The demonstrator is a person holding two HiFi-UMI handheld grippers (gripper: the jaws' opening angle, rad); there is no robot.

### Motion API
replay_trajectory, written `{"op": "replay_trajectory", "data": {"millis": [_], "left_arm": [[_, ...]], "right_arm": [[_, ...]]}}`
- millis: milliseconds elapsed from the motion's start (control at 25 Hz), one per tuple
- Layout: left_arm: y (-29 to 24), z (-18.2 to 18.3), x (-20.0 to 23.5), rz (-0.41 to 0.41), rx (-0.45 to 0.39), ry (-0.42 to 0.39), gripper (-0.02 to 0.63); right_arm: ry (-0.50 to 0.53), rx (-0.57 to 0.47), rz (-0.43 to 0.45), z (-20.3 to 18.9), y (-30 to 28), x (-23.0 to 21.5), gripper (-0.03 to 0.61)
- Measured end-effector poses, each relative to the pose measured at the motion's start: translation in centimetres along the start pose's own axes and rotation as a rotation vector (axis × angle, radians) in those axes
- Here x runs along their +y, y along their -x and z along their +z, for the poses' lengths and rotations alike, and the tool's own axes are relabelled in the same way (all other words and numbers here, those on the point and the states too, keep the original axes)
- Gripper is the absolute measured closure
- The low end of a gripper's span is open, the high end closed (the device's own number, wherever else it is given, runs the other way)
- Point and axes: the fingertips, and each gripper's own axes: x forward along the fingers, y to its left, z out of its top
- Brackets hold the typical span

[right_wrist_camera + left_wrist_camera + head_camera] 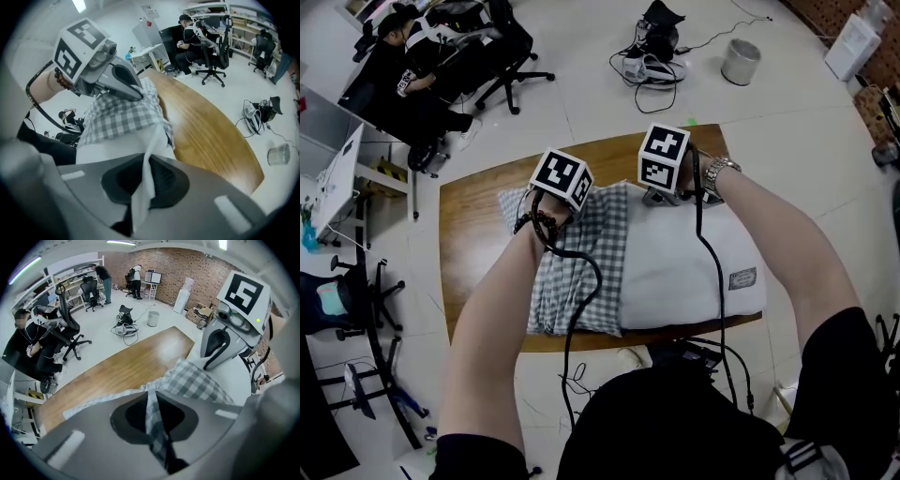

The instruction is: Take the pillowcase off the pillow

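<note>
Left gripper view: the left gripper (152, 404) is clamped tight on a pinch of the checked pillowcase (199, 383), and the fold runs back between its jaws. Just to its right, the right gripper (146, 161) is closed on a pinch of the white pillow (112, 150) — plain cloth, not checked. Both point steeply down, side by side at the pillow's far edge. The pillowcase covers only the end under the left gripper — the table (478, 281) lies beneath both.
</note>
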Motion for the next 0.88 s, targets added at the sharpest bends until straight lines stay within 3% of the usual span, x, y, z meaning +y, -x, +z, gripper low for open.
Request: {"op": "replay_trajectory", "data": {"millis": [520, 880], "left_arm": [[2.2, -1.6, 4.6, 0.128, -0.041, 0.048, 0.597], [3.8, -4.2, 8.2, 0.164, -0.057, 0.120, 0.595]], "right_arm": [[0.006, -0.029, -0.132, -1.0, 4.0, -0.2, 0.566], [0.000, -0.021, -0.180, -1.5, 4.3, -0.6, 0.566]]}}
